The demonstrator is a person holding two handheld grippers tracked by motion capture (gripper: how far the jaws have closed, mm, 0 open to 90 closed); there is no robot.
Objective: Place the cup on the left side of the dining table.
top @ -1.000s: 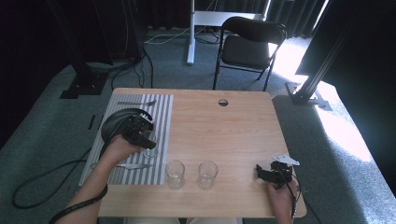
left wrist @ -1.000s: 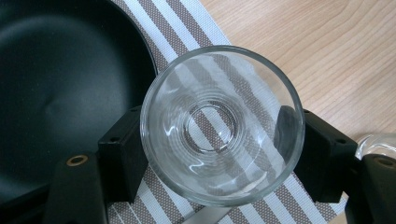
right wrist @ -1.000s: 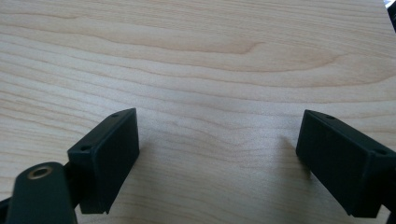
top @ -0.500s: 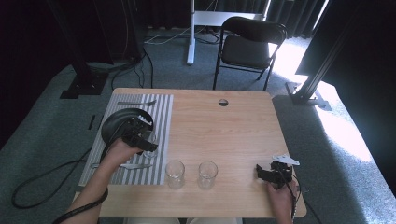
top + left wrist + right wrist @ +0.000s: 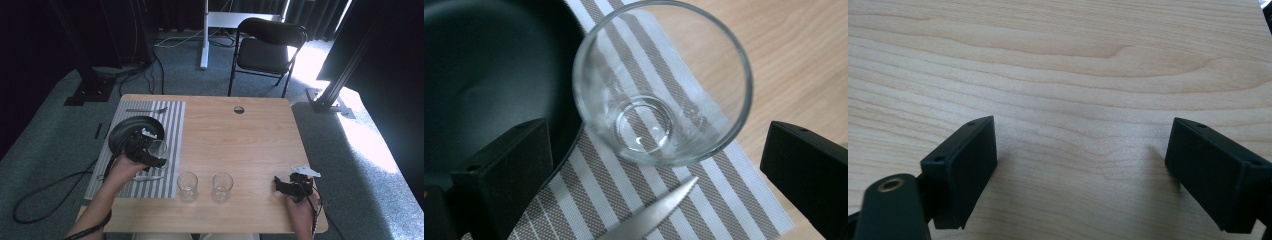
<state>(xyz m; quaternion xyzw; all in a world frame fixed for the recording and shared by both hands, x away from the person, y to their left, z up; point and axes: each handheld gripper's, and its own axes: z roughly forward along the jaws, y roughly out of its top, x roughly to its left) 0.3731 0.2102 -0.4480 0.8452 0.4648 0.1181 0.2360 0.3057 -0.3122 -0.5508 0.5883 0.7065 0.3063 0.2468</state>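
Glass [image 5: 663, 85] stands upright on the striped mat [image 5: 170, 125], just beside the dark plate [image 5: 125, 131], where a drink belongs; our left gripper [image 5: 152, 156] has just been opening, jaws wide either side, gripping nothing; right gripper [image 5: 1083, 172] rests open over bare table [image 5: 1073, 60].

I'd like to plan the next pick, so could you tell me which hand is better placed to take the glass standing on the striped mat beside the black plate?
Left. The left gripper hangs right at the glass, its jaws just opened and standing wide either side of it. The right gripper rests open over bare table at the far side.
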